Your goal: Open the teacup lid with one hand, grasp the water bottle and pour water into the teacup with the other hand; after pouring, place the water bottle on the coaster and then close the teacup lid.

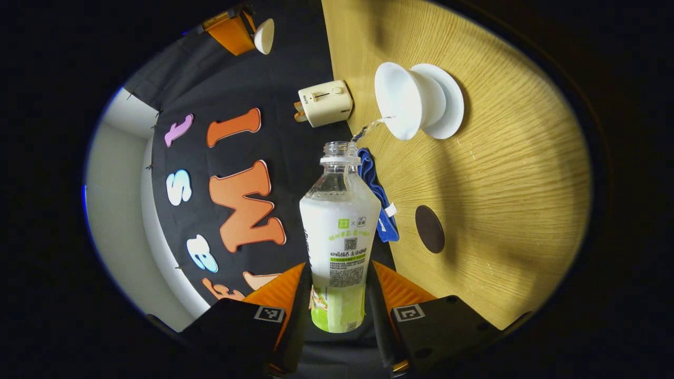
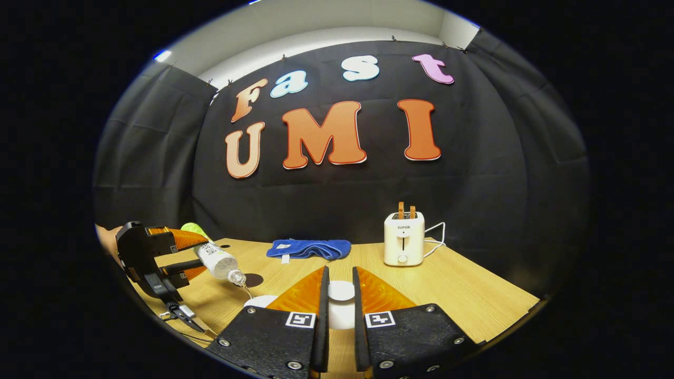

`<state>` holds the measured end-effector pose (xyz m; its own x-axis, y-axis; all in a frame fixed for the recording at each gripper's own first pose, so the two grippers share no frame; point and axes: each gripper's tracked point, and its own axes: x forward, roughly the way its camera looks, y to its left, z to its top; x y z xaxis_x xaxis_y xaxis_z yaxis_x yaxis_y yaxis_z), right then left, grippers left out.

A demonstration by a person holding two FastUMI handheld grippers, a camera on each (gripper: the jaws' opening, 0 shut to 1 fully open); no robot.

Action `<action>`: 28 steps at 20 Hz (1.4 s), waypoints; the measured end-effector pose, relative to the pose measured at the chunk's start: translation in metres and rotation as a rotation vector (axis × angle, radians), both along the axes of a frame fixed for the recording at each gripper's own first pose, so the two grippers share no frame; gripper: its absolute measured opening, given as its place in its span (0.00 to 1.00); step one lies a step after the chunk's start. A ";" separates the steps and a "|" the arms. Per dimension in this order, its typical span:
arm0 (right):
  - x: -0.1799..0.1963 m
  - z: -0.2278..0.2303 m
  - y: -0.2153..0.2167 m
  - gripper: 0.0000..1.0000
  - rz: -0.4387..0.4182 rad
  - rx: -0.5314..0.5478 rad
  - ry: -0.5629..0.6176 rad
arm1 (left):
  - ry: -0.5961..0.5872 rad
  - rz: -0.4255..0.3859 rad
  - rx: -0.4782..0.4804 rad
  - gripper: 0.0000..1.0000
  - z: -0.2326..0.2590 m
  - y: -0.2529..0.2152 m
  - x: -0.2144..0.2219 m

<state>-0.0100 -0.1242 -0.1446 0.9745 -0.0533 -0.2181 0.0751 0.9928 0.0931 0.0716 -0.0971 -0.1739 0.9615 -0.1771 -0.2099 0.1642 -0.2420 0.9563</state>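
Left fingers (image 1: 339,295) clamp the bottle (image 1: 339,237), tipped, a thin stream running ahead into the cup (image 1: 405,100). Right fingers (image 2: 339,300) pinch the lid (image 2: 341,290). Keep the tilt gentle; coaster (image 1: 429,229) waits just right.

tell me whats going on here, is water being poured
Yes. The left gripper is shut on the water bottle, tipped so a thin stream runs from its open mouth into the white teacup on its saucer. The right gripper holds the cup's white lid up and away. The dark round coaster lies bare on the wooden table, so setting the bottle down and closing the lid are not yet done.
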 end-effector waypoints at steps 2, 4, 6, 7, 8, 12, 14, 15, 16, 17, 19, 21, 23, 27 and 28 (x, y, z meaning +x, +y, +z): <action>0.000 0.000 -0.001 0.20 -0.001 -0.001 0.000 | -0.004 -0.003 0.011 0.58 0.004 0.004 -0.005; -0.002 -0.001 -0.003 0.20 -0.003 0.000 0.001 | -0.008 -0.006 0.019 0.60 0.007 0.002 -0.003; -0.001 0.001 -0.003 0.20 -0.003 0.009 -0.003 | -0.011 -0.010 0.030 0.60 0.009 0.001 -0.003; -0.001 0.002 -0.002 0.20 -0.001 0.012 -0.006 | -0.015 -0.013 0.033 0.60 0.011 0.001 -0.002; -0.002 0.001 -0.002 0.20 0.000 0.013 -0.008 | -0.016 -0.017 0.036 0.60 0.010 0.000 -0.003; -0.002 0.001 0.001 0.20 0.006 0.015 -0.010 | -0.001 -0.027 0.030 0.63 0.007 -0.005 -0.004; -0.003 0.001 0.003 0.20 0.013 0.011 -0.010 | 0.004 -0.038 0.036 0.58 0.002 -0.012 -0.004; -0.004 0.003 0.002 0.20 0.013 0.006 -0.011 | 0.004 -0.043 0.038 0.60 0.000 -0.016 -0.003; -0.004 0.004 0.002 0.20 0.015 0.005 -0.013 | 0.003 -0.046 0.042 0.60 0.001 -0.016 -0.003; -0.004 0.004 0.002 0.20 0.014 0.007 -0.014 | 0.003 -0.048 0.048 0.59 0.000 -0.017 -0.003; -0.005 0.003 0.003 0.20 0.018 0.010 -0.011 | 0.001 -0.055 0.059 0.57 0.001 -0.019 -0.004; -0.005 0.002 0.003 0.20 0.020 0.001 -0.010 | -0.005 -0.059 0.072 0.62 0.004 -0.020 -0.004; -0.005 0.004 0.005 0.20 0.027 -0.004 -0.012 | -0.009 -0.063 0.084 0.60 0.005 -0.020 -0.004; -0.004 0.004 0.008 0.20 0.032 -0.006 -0.011 | -0.015 -0.066 0.104 0.58 0.007 -0.019 -0.004; -0.004 0.004 0.009 0.20 0.032 -0.006 -0.012 | -0.021 -0.067 0.115 0.60 0.009 -0.018 -0.004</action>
